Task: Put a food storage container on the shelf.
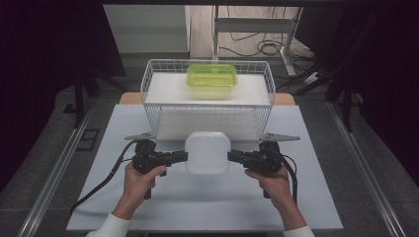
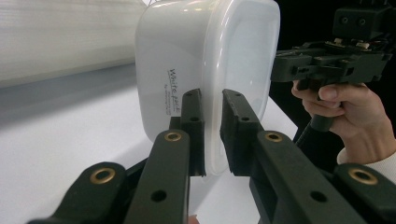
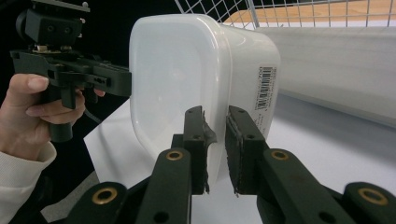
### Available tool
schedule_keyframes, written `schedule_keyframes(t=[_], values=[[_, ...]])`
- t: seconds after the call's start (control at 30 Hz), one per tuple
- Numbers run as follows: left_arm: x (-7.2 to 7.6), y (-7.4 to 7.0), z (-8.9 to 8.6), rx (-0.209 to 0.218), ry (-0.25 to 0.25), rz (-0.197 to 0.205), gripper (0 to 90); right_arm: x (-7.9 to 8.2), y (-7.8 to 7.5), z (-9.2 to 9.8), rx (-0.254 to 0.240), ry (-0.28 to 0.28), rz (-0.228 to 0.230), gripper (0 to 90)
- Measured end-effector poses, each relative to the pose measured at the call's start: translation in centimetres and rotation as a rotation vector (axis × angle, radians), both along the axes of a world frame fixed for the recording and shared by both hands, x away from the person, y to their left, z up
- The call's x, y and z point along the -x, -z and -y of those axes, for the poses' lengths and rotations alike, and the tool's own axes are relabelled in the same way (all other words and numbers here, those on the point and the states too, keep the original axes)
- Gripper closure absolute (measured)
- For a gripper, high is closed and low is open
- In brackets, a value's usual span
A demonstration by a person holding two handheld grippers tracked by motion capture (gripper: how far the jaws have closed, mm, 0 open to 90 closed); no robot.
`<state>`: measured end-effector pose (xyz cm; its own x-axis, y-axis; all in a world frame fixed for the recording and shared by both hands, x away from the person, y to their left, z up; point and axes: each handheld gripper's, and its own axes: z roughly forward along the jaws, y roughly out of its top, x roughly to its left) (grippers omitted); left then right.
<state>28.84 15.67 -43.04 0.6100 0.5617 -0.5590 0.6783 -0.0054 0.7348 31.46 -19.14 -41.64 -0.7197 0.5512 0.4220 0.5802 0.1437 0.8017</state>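
High view: pale matte table (image 1: 148, 207), dark room; before the wire basket (image 1: 153, 84), my left gripper (image 1: 184, 157) and right gripper (image 1: 231, 157) pinch the smooth rounded white plastic tub (image 1: 206, 152) by its rim.

Count, as seen from the high view:

- 1 white tub (image 1: 206, 152), lid on, w/ 1 printed name on one side and 1 barcode label on the other.
- 1 green tub (image 1: 212, 79), lid on.
- 1 wire basket (image 1: 150, 89).
- 1 white slab (image 1: 168, 89) inside the basket.
- 2 grippers: left gripper (image 1: 184, 156) and right gripper (image 1: 231, 156), 2 black jaws each, 1 cable each, 1 grey plate each.
- 2 hands: left hand (image 1: 141, 178), right hand (image 1: 272, 181), 2 white sleeves.
- 1 bench (image 1: 197, 197).

Total tubs: 2.
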Motion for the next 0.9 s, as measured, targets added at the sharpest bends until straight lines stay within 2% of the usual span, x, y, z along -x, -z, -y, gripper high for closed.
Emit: schedule_keyframes(t=[0.43,0.7,0.9], values=[[-0.3,-1.7,-0.1,0.004,0.008,0.032,79.8,0.2,-1.7,0.1,-0.007,-0.006,0.043,78.4],[-0.9,-4.1,-0.2,-0.013,0.009,0.071,79.8,-0.3,-3.6,0.0,-0.029,-0.007,0.076,78.4],[-1.5,-4.9,-0.4,0.008,0.019,0.077,79.8,-0.6,-4.8,0.1,-0.044,-0.012,0.093,78.5]])
